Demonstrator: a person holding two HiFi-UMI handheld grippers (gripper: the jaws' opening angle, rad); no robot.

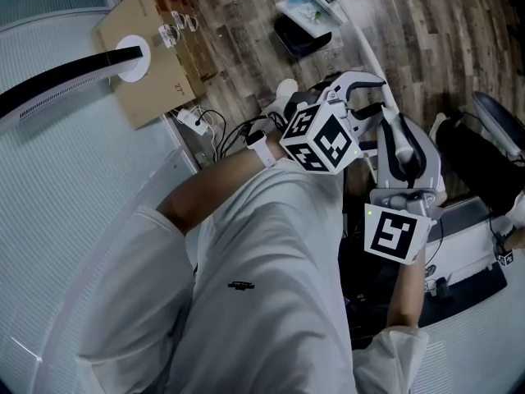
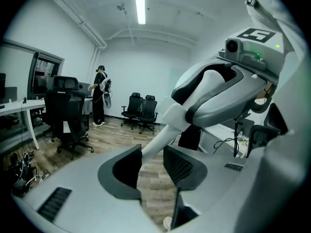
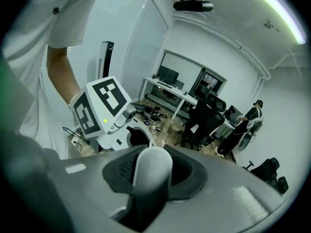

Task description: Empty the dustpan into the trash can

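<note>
Your left gripper (image 2: 151, 153) holds its jaws spread, the white handle (image 1: 367, 56) passing between them untouched. Your right gripper (image 3: 153, 166) pinches that handle's end. The handle's long axis runs away toward the upper middle, where the dustpan (image 1: 299, 35) shows against the floor (image 1: 426, 23).

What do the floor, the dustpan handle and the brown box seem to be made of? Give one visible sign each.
The floor: wood or wood-look laminate, matte; plank seams and grain.
The dustpan handle: probably plastic, smooth white with a soft sheen.
The brown box: cardboard, dull tan, creased flap.
</note>
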